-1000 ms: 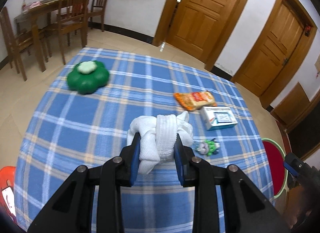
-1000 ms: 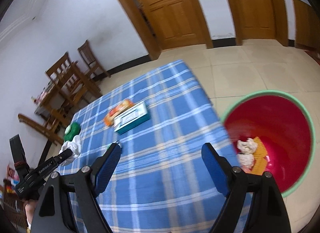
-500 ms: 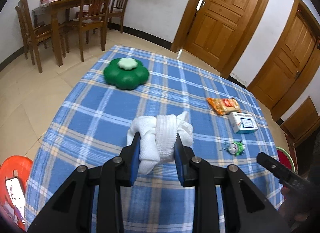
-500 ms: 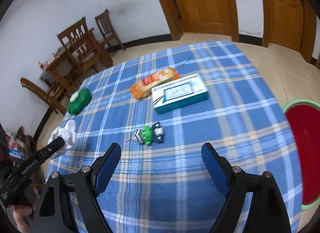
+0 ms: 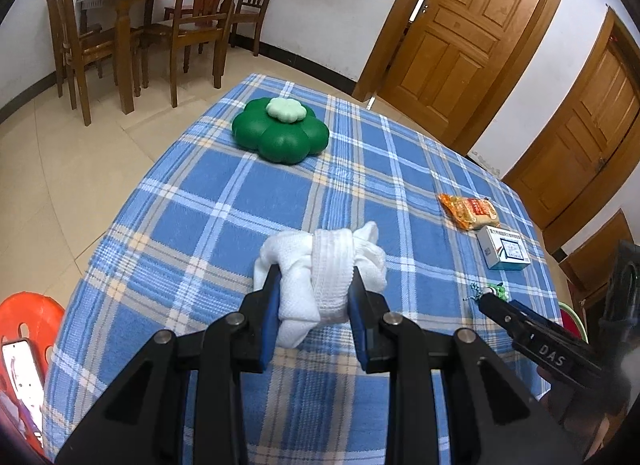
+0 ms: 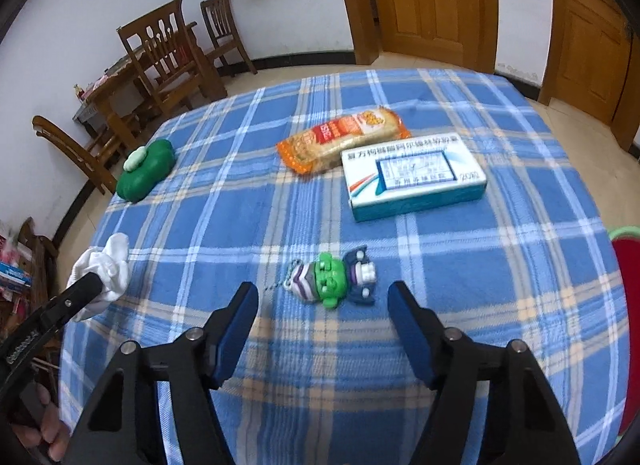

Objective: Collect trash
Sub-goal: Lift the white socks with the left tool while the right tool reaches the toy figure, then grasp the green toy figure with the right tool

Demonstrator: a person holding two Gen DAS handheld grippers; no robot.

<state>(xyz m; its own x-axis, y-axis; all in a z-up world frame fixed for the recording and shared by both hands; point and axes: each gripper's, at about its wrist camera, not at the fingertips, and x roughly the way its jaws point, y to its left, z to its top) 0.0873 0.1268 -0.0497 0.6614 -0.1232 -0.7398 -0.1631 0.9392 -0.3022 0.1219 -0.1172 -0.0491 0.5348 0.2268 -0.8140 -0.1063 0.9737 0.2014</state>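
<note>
So the left claw (image 5: 316, 297) is clamping down tight on a wad of white cloth (image 5: 320, 261), blue pads squeezing it from both sides, and it's hanging above the near-left part of the desk (image 5: 192, 201), which is wearing a blue plaid cover. The right claw (image 6: 322, 307) is sitting pretty wide with nothing gripped; its jaws have just been closing in, and the little green toy figure keychain (image 6: 332, 279) is lying on the desk just past the tips, roughly lined up with the gap. Not touching either pad as far as anyone can tell. Further back, toward the far right side of the desk, an orange snack packet (image 6: 344, 139) is lying right against a white and teal box (image 6: 416, 177). A green flower-shaped container (image 5: 280, 131) is sitting alone near the far left edge. The red bin with a green rim (image 6: 626, 265) is peeking in off the right edge of the desk.
</note>
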